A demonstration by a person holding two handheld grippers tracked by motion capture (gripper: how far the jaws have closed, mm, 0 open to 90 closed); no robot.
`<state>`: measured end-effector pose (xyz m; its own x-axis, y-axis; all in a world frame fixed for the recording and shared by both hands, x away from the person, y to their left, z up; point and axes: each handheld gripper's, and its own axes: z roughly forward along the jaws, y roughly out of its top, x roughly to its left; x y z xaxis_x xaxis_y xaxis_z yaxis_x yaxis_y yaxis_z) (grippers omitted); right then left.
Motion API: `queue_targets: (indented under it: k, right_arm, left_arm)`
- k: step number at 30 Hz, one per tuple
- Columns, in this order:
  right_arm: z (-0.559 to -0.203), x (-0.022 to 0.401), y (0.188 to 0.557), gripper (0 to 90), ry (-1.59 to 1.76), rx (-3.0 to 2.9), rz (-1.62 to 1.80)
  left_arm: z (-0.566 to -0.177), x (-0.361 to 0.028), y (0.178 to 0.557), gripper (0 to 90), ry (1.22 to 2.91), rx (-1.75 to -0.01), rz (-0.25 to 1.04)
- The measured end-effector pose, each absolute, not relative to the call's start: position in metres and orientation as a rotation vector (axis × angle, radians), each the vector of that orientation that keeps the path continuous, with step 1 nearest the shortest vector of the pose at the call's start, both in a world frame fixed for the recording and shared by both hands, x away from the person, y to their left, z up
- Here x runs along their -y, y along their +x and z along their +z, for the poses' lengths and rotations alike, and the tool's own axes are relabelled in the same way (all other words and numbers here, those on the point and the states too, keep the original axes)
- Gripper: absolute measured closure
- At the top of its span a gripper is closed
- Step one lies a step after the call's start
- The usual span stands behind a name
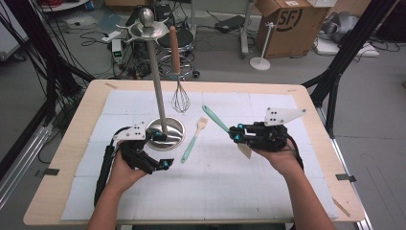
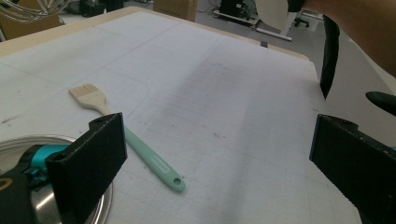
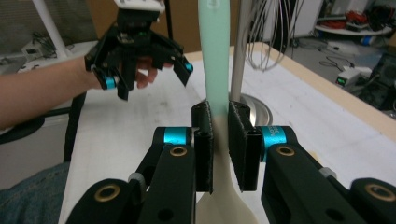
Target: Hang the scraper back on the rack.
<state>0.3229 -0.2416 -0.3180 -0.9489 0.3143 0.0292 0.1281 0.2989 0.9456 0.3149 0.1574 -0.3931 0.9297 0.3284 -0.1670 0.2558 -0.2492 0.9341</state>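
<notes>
1. our right gripper has its jaws clamped on a spatula with a mint-green handle and a cream blade, gripping it where handle meets blade.
2. in the high view the spatula is lifted off the mat, its handle slanting up toward the far left and its blade hanging below the gripper.
3. our left gripper hovers with jaws spread wide and nothing between them, just beside the round steel base of the utensil stand.
4. a pastry brush with a mint-green handle lies flat on the white mat, between the stand's base and our right gripper.
5. a whisk with a wooden handle hangs from the stand's top disc.
6. in the left gripper view the brush lies next to the base's rim.
</notes>
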Motion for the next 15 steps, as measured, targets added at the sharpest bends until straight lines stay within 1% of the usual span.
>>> queue_targets:
  k: [15]
  right_arm:
    - [-0.279,0.212,0.343,81.3,0.307,-2.345,1.805]
  left_arm:
    - [-0.393,-0.158,0.315,4.5,1.833,-0.433,0.066]
